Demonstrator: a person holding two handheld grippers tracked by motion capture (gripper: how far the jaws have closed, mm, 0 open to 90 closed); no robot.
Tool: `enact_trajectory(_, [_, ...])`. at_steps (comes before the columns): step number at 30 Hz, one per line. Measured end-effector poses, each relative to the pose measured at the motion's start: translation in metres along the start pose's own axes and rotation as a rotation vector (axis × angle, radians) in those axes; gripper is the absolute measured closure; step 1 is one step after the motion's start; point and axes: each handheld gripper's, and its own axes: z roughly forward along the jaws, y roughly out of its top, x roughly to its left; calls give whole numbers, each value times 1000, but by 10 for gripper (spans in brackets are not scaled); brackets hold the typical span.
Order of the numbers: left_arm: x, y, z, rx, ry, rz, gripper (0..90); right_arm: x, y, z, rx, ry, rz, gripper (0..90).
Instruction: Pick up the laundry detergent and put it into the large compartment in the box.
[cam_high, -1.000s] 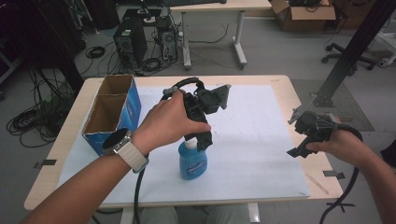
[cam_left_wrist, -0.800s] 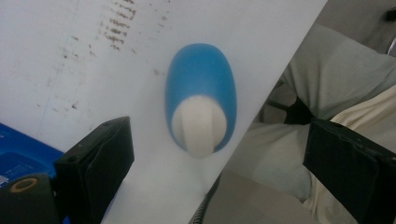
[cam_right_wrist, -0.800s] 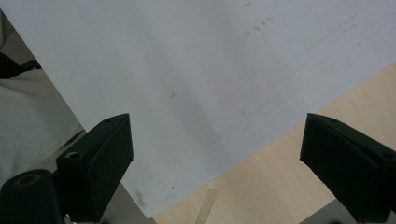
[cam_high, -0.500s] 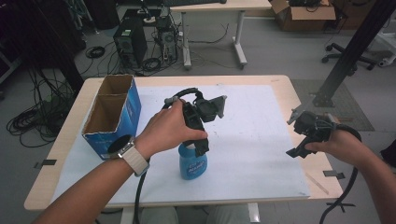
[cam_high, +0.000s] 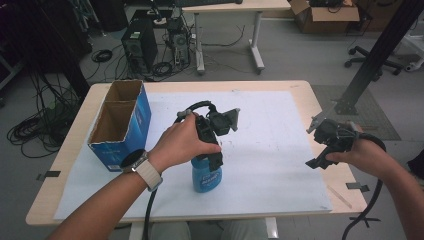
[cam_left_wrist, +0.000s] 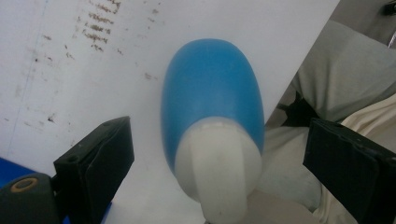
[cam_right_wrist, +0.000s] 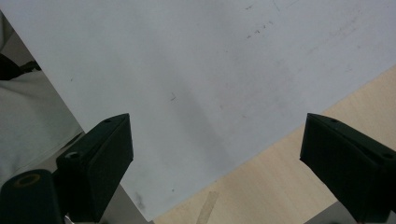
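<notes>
High view shows a table (cam_high: 300, 90) under a white sheet (cam_high: 280, 165), a blue cardboard box (cam_high: 122, 125) at its left, and a blue bottle (cam_high: 206, 176) standing upright near the front edge. Its long axis runs vertical, white cap (cam_left_wrist: 219, 163) up. The left gripper (cam_left_wrist: 217, 161) hangs right above it, jaws spread wide either side of the cap, not touching. The right gripper (cam_high: 320, 150) sits well apart, jaws also spread, holding nothing

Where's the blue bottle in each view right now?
High view: blue bottle lower centre, under the left gripper.
Left gripper view: centre, white cap toward the camera, between the open jaws.
Right gripper view: not in it.
Shared landmark: white sheet.
</notes>
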Motion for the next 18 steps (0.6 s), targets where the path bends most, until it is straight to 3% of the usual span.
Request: enact_trajectory(18, [0, 2, 23, 6, -6, -10, 92, 0, -1, 2, 1, 2, 1, 94])
